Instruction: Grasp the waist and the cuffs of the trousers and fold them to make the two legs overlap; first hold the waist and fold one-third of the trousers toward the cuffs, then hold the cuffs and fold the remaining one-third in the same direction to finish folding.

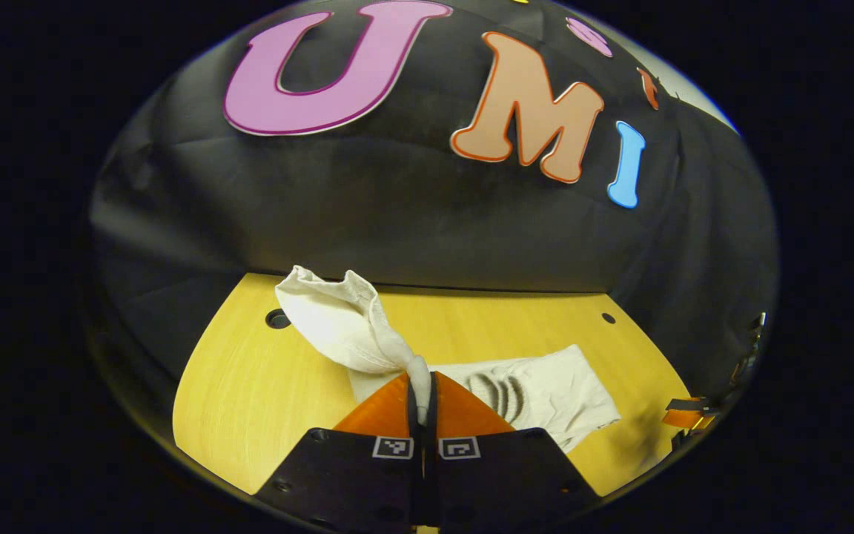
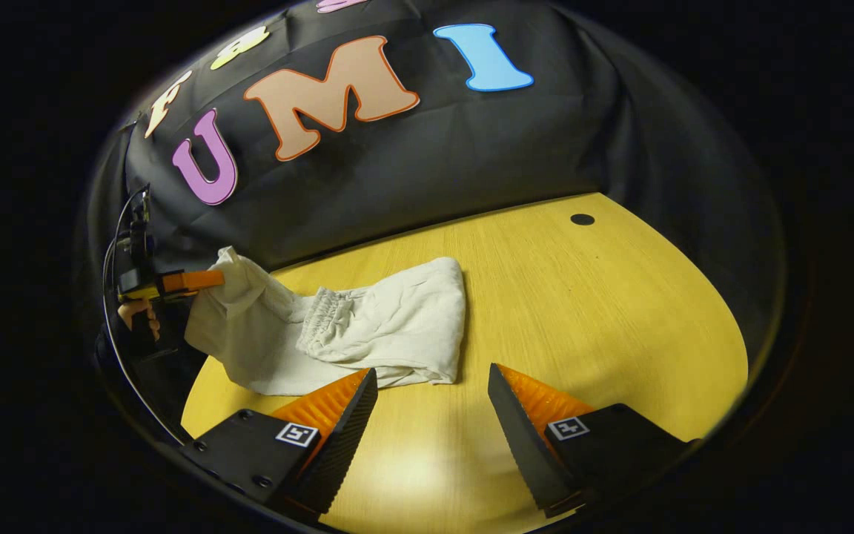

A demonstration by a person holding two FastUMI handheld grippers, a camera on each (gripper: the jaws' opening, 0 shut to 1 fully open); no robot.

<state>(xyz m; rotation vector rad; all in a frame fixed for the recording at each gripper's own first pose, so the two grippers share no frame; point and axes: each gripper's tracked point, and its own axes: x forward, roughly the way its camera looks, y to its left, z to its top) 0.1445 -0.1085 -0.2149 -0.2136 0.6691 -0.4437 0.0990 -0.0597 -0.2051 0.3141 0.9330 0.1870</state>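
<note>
One pair of trousers point(image 2: 368, 326) lay lengthwise left to right at frame centre on one table point(image 2: 583, 311); the left gripper point(image 1: 421, 386) was clamped on its lifted end, and the right gripper point(image 2: 431, 393) stood apart.

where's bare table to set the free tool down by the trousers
Bare table lies right of the trousers, up to the hole, and in front under the open right tool. It is crowded at the left, where the left tool lifts pinched cloth.

white trousers point(image 2: 390, 326), folded, one end lifted; elastic waist point(image 2: 327, 315) showing
</note>
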